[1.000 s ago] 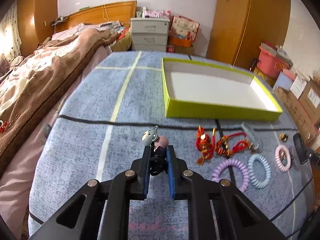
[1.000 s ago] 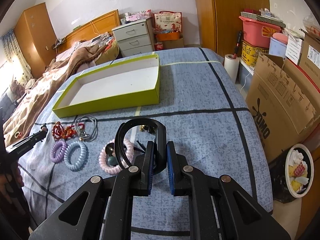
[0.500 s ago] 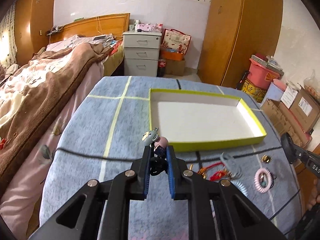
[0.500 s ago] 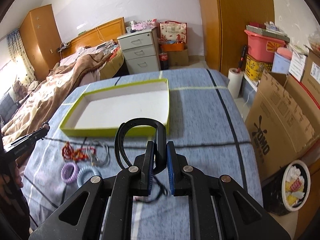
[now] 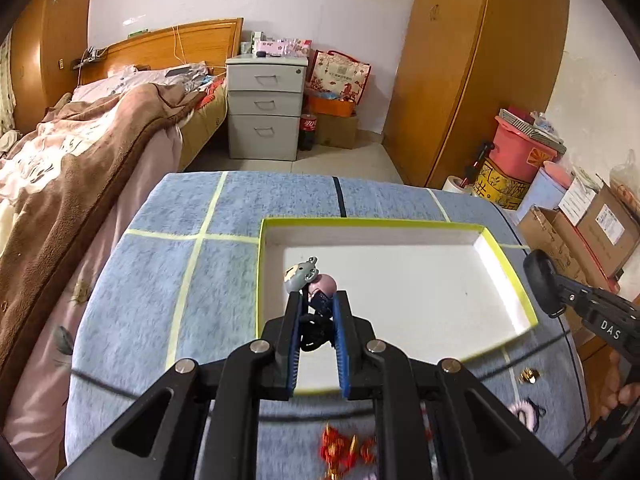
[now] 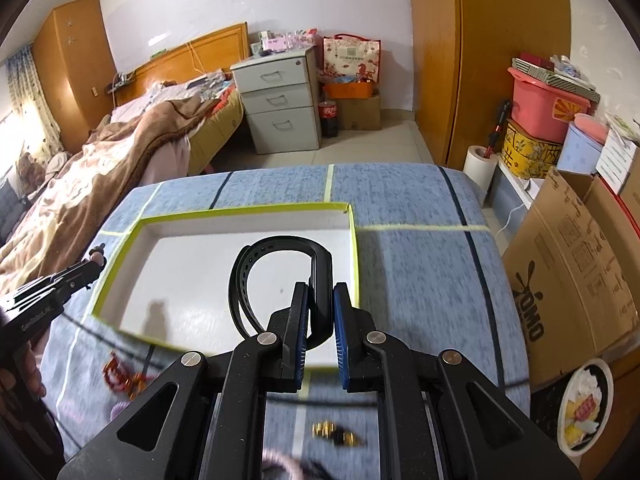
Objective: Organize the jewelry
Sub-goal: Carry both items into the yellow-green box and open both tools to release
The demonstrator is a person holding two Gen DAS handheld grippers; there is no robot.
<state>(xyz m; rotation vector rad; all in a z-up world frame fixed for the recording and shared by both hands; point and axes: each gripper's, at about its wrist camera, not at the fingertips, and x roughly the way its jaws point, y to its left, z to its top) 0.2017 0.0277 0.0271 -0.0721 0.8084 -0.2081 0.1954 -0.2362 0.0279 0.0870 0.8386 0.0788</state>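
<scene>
While both tilt down over the tray (image 5: 516,280), left claw (image 5: 317,304) pinches a charm hair tie (image 5: 316,300), right claw (image 6: 320,300) a black band (image 6: 276,264).

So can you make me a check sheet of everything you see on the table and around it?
Surface: blue blanket with yellow and dark lines covers the table.
Job's things: green box, white inside, nothing in it; red charm, gold bits and pink ring on the blanket.
Clutter: nothing seen.
Grippers: left gripper shut on a small charm; right gripper shut on a black strap; both in front of the box.
Cables: a thin dark cord crosses the blanket.
Surroundings: bed, grey drawers, wooden wardrobe, cardboard boxes.
</scene>
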